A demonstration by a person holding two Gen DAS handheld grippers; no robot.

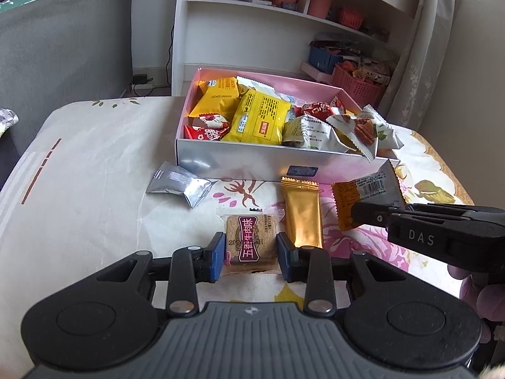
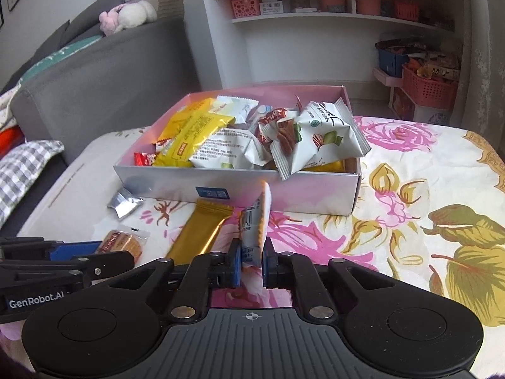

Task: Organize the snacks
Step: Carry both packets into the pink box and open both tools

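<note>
My left gripper (image 1: 251, 252) is shut on a clear biscuit packet with a purple label (image 1: 249, 237), which lies flat on the floral cloth. My right gripper (image 2: 252, 252) is shut on an orange-and-grey snack packet (image 2: 256, 218) and holds it on edge just in front of the pink-lined box (image 2: 284, 192). That box (image 1: 268, 161) is heaped with yellow, white and red snack packets. A gold packet (image 1: 303, 218) and a silver packet (image 1: 180, 183) lie loose on the cloth before the box. The right gripper (image 1: 358, 213) reaches in from the right with its packet (image 1: 366, 192).
A white shelf unit (image 1: 252, 9) with pink baskets stands behind the table. A grey sofa (image 1: 63, 41) is at the left, and a pink basket (image 2: 429, 85) and a curtain are at the right. The floral cloth (image 2: 426, 189) stretches to the right of the box.
</note>
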